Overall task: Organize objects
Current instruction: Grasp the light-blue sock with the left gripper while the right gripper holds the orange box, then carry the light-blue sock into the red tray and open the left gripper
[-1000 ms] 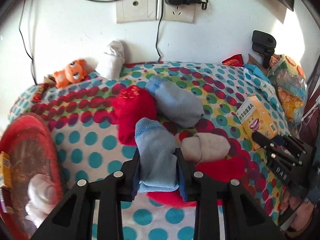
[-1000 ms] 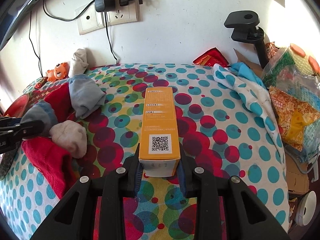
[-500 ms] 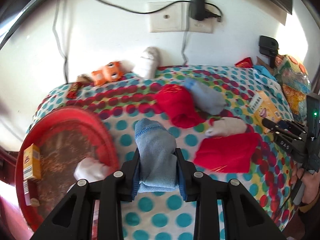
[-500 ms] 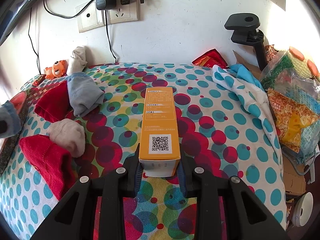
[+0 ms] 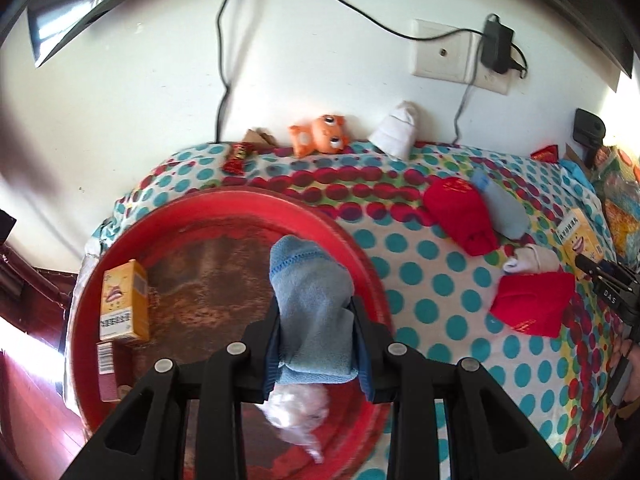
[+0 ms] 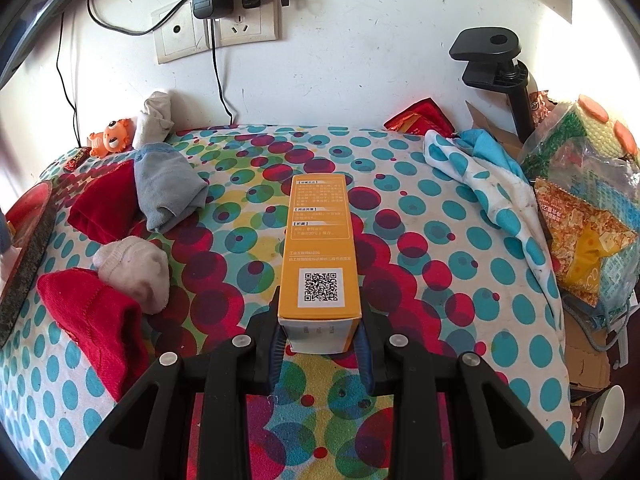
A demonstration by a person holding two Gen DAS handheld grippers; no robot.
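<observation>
My left gripper (image 5: 316, 344) is shut on a light blue sock (image 5: 312, 304) and holds it over the round red tray (image 5: 360, 248). In the tray lie an orange box (image 5: 122, 300), a small red box (image 5: 106, 372) and a white sock (image 5: 298, 408) just below the blue one. My right gripper (image 6: 320, 344) is shut on a long orange box (image 6: 320, 252) with a QR code, resting on the dotted cloth (image 6: 440, 240). Red socks (image 6: 96, 320), a grey-blue sock (image 6: 164, 192) and a whitish sock (image 6: 134, 270) lie to its left.
An orange plush toy (image 5: 318, 134) and a white sock (image 5: 396, 130) lean against the back wall under wall sockets (image 5: 444, 56) with hanging cables. A black clamp stand (image 6: 504, 76) and snack bags (image 6: 580, 216) crowd the right side. The tray's edge (image 6: 28, 248) shows far left.
My left gripper has carried the blue sock leftwards from the sock pile to above the red tray. My right gripper and its orange box have stayed put.
</observation>
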